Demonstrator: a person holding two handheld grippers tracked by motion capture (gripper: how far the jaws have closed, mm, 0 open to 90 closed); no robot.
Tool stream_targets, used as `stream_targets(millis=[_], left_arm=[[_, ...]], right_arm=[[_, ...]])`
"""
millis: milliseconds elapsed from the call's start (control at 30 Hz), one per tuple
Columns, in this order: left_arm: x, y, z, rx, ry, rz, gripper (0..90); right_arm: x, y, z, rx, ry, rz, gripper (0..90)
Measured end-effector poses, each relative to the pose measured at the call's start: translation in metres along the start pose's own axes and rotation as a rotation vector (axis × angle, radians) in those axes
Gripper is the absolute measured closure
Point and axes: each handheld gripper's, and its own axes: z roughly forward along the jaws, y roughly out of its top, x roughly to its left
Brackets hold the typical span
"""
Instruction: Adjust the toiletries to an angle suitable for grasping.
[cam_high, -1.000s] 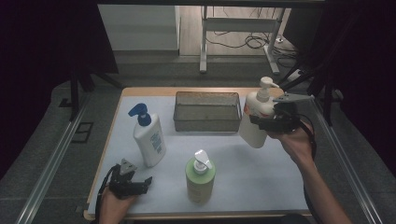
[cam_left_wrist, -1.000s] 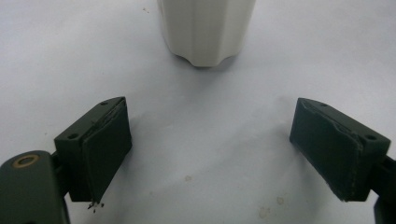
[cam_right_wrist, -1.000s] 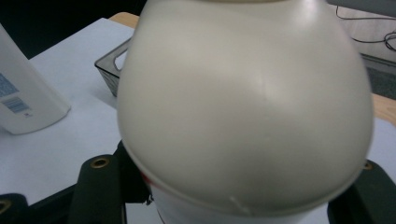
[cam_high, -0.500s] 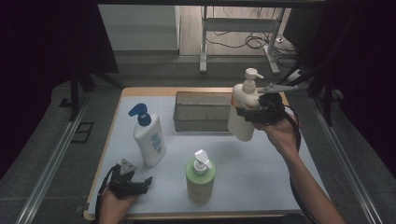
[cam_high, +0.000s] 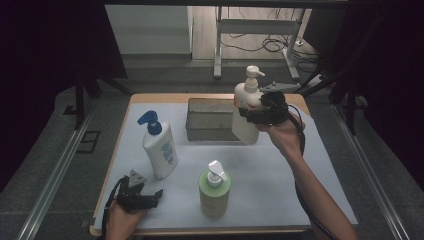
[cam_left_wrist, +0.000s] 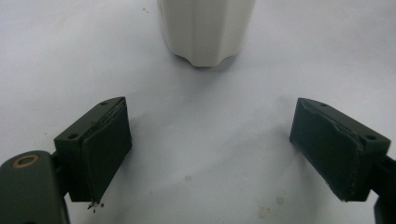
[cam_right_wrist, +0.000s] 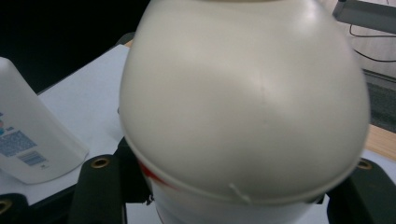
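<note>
A white bottle with a blue pump (cam_high: 158, 146) and a green pump bottle (cam_high: 214, 192) stand on the counter (cam_high: 280, 175), near a grey mesh basket (cam_high: 210, 120).

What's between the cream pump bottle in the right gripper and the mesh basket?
Nothing visible. The right gripper holds the cream pump bottle lifted at the mesh basket's right end; the basket looks empty, and the other two bottles stand nearer the person.

Cream pump bottle (cam_high: 246, 112), blue-capped white bottle (cam_high: 159, 150), green bottle (cam_high: 214, 192), grey basket (cam_high: 210, 120)
</note>
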Motion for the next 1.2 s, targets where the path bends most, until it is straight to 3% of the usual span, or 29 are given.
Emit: stream_targets(millis=[633,1200], left_arm=[[0.000,0.000,0.000,0.000,0.001,0.003,12.1],[0.000,0.000,0.000,-0.001,0.000,0.001,12.1]], right_arm=[[0.019,0.025,0.034,-0.032,-0.018,0.016,36.9],[0.036,0.042,0.079,-0.041,-0.032,0.024,36.9]])
